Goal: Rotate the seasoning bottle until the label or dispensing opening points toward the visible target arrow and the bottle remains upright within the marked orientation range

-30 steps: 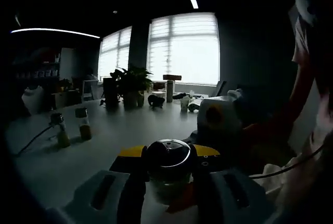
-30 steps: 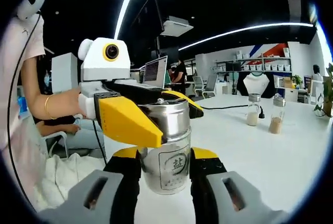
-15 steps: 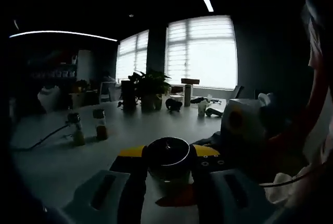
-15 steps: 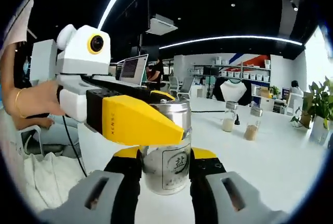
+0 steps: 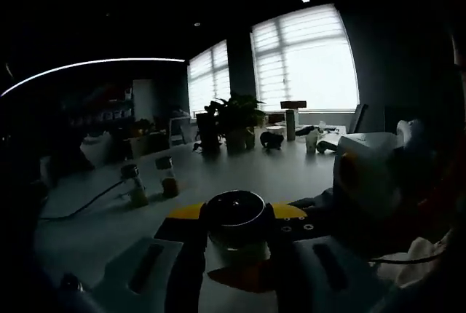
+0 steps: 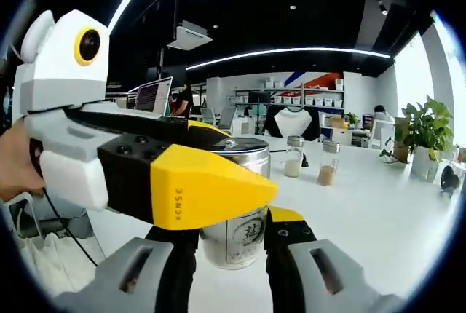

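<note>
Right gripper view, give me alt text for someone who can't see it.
A metal seasoning bottle stands upright on a white table, held low by the right gripper and near its lid by the yellow-jawed left gripper. Two small spice jars stand behind it.

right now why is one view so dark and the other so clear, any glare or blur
Left gripper view: the camera faces bright windows, so they blow out and the seasoning bottle between the left tool goes dim. Right gripper view: evenly lit; the bottle's label shows, but the close left tool's yellow jaw looms, fisheye-stretched.
</note>
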`<state>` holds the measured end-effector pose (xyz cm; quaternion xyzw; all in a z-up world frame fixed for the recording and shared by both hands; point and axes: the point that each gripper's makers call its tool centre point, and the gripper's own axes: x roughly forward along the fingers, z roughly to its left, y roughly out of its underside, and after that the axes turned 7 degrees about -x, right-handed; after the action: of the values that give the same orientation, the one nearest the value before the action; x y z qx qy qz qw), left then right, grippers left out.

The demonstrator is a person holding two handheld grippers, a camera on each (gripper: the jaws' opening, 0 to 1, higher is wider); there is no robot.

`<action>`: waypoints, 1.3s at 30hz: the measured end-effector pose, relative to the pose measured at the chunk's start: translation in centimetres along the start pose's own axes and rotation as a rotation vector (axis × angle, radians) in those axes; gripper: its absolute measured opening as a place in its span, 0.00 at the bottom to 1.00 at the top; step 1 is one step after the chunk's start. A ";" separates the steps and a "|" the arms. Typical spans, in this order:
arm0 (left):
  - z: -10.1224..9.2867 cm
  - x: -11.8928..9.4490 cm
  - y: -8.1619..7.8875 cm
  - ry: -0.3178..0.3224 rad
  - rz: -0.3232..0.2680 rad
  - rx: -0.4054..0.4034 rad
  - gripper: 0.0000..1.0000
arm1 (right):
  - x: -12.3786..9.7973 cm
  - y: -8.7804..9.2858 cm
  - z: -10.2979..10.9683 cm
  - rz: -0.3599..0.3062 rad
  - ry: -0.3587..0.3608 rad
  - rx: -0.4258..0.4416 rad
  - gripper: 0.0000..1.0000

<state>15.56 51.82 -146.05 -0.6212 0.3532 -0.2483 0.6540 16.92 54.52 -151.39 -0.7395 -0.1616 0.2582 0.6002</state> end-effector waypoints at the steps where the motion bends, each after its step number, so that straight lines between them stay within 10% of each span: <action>1: 0.2 0.0 0.0 0.009 0.005 -0.010 0.33 | 0.0 0.1 0.2 0.001 -0.027 0.013 0.32; 19: -1.8 -0.8 -0.6 0.296 0.029 -0.114 0.33 | -2.2 -0.1 1.6 -0.025 -0.374 -0.040 0.34; 32: -1.3 0.1 -0.3 0.173 -0.010 -0.134 0.34 | -1.2 0.6 1.0 0.005 -0.096 0.010 0.33; 39: -0.2 0.6 -0.8 -0.001 -0.073 -0.130 0.36 | -0.4 0.1 0.9 -0.011 -0.002 0.088 0.33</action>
<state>15.92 51.13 -145.34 -0.6750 0.3452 -0.2481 0.6030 16.08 55.04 -151.58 -0.7114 -0.1548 0.2623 0.6334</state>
